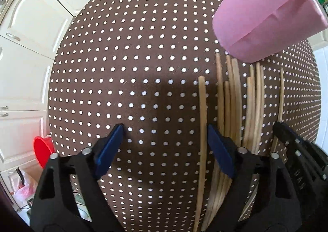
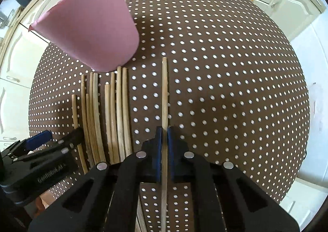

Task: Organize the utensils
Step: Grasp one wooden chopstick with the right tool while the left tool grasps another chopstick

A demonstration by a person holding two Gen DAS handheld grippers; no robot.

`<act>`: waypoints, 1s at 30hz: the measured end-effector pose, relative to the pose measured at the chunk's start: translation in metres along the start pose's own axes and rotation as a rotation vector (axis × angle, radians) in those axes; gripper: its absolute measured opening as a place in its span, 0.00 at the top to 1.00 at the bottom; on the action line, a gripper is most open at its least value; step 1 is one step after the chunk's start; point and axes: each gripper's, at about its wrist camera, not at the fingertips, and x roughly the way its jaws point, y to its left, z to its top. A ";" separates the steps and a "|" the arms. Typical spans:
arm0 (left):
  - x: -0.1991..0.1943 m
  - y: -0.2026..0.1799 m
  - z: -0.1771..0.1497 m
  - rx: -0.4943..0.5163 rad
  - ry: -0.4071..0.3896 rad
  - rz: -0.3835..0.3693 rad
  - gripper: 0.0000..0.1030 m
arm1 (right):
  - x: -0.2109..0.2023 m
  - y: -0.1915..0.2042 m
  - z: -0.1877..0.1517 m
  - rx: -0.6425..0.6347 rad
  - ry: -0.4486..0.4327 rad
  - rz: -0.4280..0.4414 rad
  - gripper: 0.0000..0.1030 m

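Clamping one wooden chopstick (image 2: 164, 92) between the blue pads (image 2: 157, 149) of the right gripper (image 2: 164, 135), jaws drawn in tight against the stick, which runs straight ahead toward twelve o'clock over the brown dotted tablecloth (image 2: 225, 67). Hovering wide open beside it, the left gripper (image 1: 164, 131), nothing between its pads (image 1: 111, 145), with one loose stick (image 1: 203, 121) passing just inside the pad at three o'clock. Lying side by side on the cloth at about nine to ten o'clock of the right wrist view, the remaining chopsticks (image 2: 114, 113), tips pointing at the pink cup (image 2: 92, 26), which stands at eleven o'clock, just beyond them. Judging by this: picking up a single chopstick, early in the sorting, most sticks not yet moved. Calling next, probably, for lifting the held stick clear, tipping it upright and lowering it into the cup's mouth without knocking the cup.
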 end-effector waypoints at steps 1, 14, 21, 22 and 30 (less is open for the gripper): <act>-0.001 -0.002 0.002 0.000 -0.009 -0.002 0.35 | 0.001 0.000 -0.002 0.002 -0.001 -0.001 0.95; -0.009 0.028 0.015 -0.123 -0.030 -0.086 0.94 | -0.014 -0.039 -0.016 0.068 -0.063 0.067 0.95; -0.029 0.027 0.006 -0.151 -0.107 -0.057 0.94 | -0.048 -0.064 -0.012 0.109 -0.184 0.131 0.95; -0.034 0.027 0.004 -0.153 -0.121 -0.060 0.94 | -0.054 -0.067 -0.011 0.112 -0.205 0.139 0.95; -0.070 0.037 -0.006 -0.087 -0.207 -0.059 0.94 | -0.095 -0.066 -0.023 0.088 -0.300 0.150 0.95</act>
